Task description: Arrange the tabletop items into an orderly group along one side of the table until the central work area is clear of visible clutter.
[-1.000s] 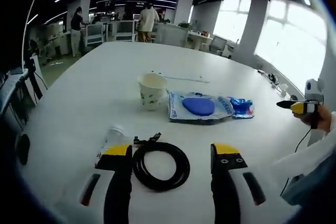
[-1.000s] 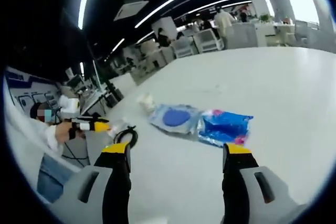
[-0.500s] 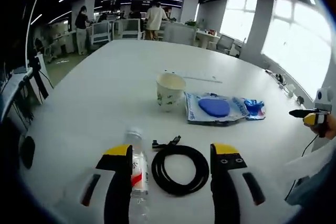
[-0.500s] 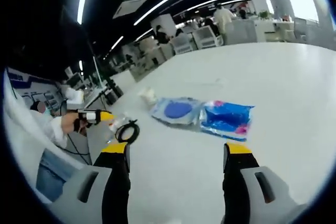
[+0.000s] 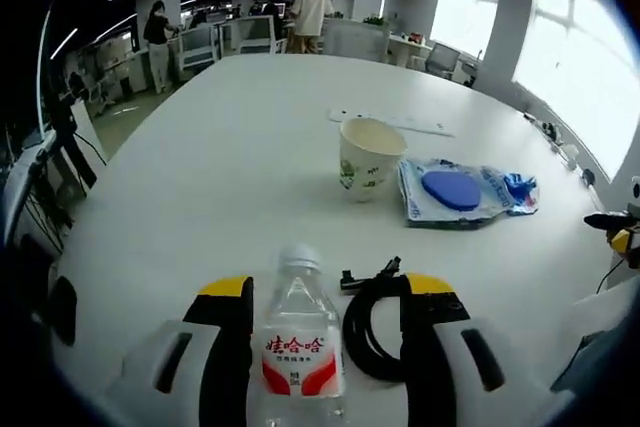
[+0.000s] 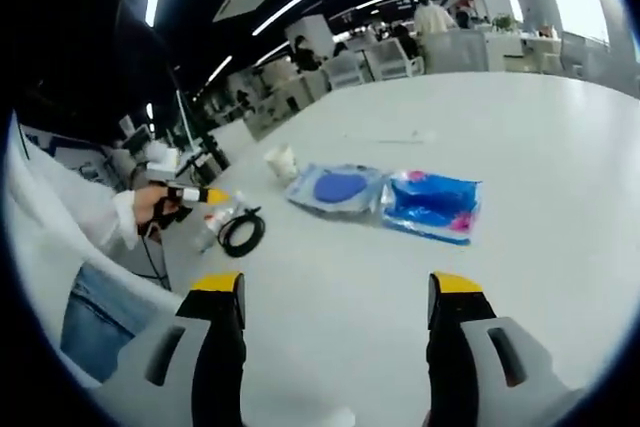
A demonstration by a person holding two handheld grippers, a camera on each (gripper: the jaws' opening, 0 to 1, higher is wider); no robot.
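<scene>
One water bottle [image 5: 297,347] lies between the wide-open, empty left gripper [image 5: 325,292] jaws; it could be rolled away if bumped.

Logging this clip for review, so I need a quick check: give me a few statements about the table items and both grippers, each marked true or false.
1. A bottle lies between the open jaws of the left gripper. True.
2. The cup lies tipped on its side. False: it stands upright, mouth up.
3. The cable is coiled beside the bottle. True.
4. The right gripper is shut on the blue bag. False: its jaws stand open, apart from the bag, with bare table between them.
5. The packet with the blue disc sits inside the cup. False: it lies flat on the table beside the cup.
</scene>
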